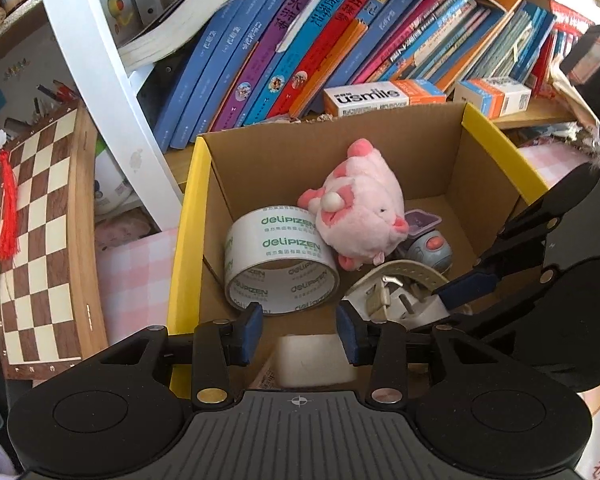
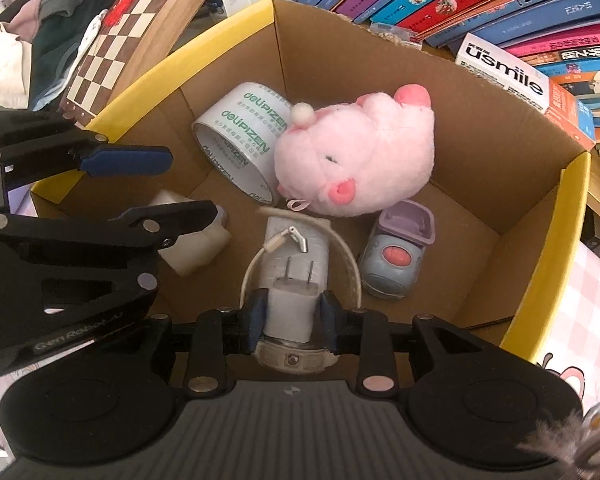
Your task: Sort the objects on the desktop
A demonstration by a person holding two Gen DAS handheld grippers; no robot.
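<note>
An open cardboard box with yellow flaps holds a pink plush pig, a roll of printed tape, a grey-purple toy car and a cream-strapped watch. My left gripper is open over the box's near corner. A white block lies on the box floor below its fingers, untouched. In the right wrist view my right gripper is shut on a white charger plug, prongs pointing away, just above the watch. The left gripper hangs at the left, above the white block.
Leaning books fill the shelf behind the box, with a usmile carton and a smaller carton before them. A folded chessboard stands at the left by a white shelf post. A pink checked cloth covers the desk.
</note>
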